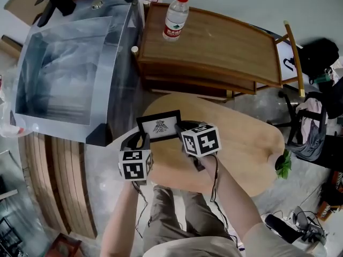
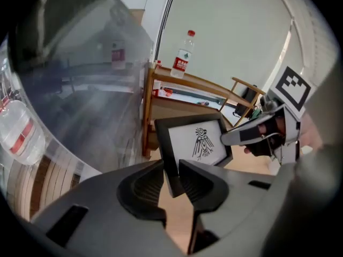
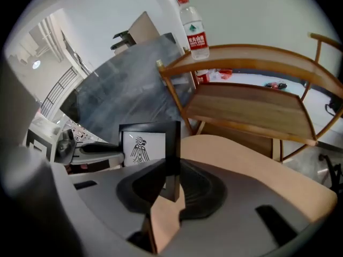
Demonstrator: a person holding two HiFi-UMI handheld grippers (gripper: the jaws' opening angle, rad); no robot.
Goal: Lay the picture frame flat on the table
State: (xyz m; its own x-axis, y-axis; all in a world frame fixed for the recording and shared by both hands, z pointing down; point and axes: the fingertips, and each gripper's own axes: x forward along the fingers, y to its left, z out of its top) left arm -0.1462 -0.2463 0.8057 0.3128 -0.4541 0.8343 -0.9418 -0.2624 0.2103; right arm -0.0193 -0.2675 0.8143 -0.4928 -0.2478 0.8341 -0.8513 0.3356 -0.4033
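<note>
The picture frame (image 1: 159, 125) is black with a white bird print. It stands upright on its long edge over the near left part of the pale wooden table (image 1: 241, 143). My left gripper (image 1: 141, 140) is shut on the frame's left edge, which sits between its pads in the left gripper view (image 2: 171, 176). My right gripper (image 1: 181, 130) is shut on the frame's right edge, seen edge-on in the right gripper view (image 3: 170, 173). The print (image 2: 202, 142) faces me. Each gripper shows in the other's view: the right gripper (image 2: 262, 133) and the left gripper (image 3: 91, 150).
A wooden shelf unit (image 1: 214, 42) stands behind the table with a water bottle (image 1: 176, 16) on top. A large grey box under clear plastic (image 1: 69, 63) is at the left. A small green plant (image 1: 283, 164) sits at the table's right end. Bags and cables lie at the right.
</note>
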